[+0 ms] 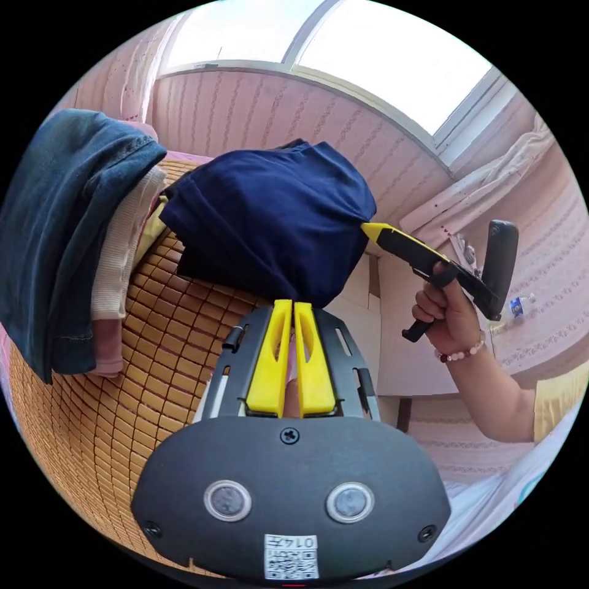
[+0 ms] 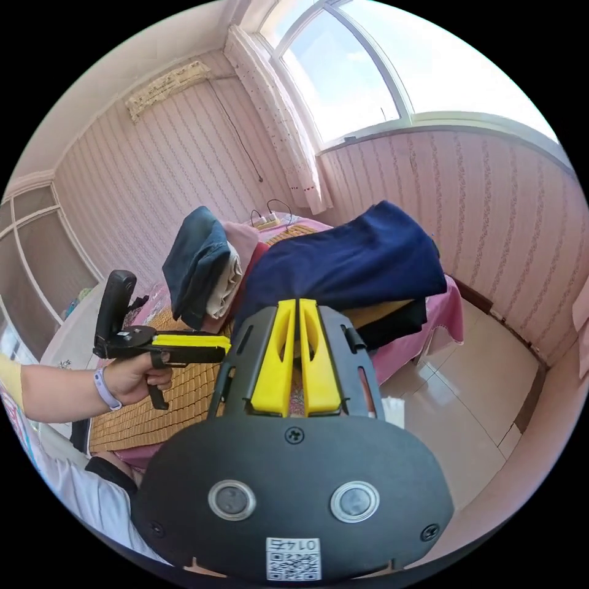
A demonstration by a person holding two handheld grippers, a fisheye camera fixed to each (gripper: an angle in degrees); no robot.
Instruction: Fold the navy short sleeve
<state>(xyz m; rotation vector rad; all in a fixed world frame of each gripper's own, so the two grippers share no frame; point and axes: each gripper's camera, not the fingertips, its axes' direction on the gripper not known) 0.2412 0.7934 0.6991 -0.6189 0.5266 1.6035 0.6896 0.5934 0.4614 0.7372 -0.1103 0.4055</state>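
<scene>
A bed covered by a woven bamboo mat of small tan tiles is standing in a room with pink striped wallpaper, a large arched window with a pale curtain hanging beside it, and a floor of pale glossy tiles; a pink sheet is draping over the bed's edge. At nine o'clock in the left gripper view a heap of clothes is lying on the mat, with faded blue denim on top and a ribbed cream garment and a pink piece beneath it. The soft navy short-sleeve shirt is hanging bunched above the mat, at the centre of that view and just past twelve o'clock from the left gripper, whose yellow plastic fingers are lying nearly closed with their tips touching the cloth's lower edge; whether they are pinching it, I cannot tell. At three o'clock a hand is holding the right gripper, its yellow tip meeting the shirt's side. In the right gripper view its fingers are sitting almost together beneath the shirt, their hold hidden.
</scene>
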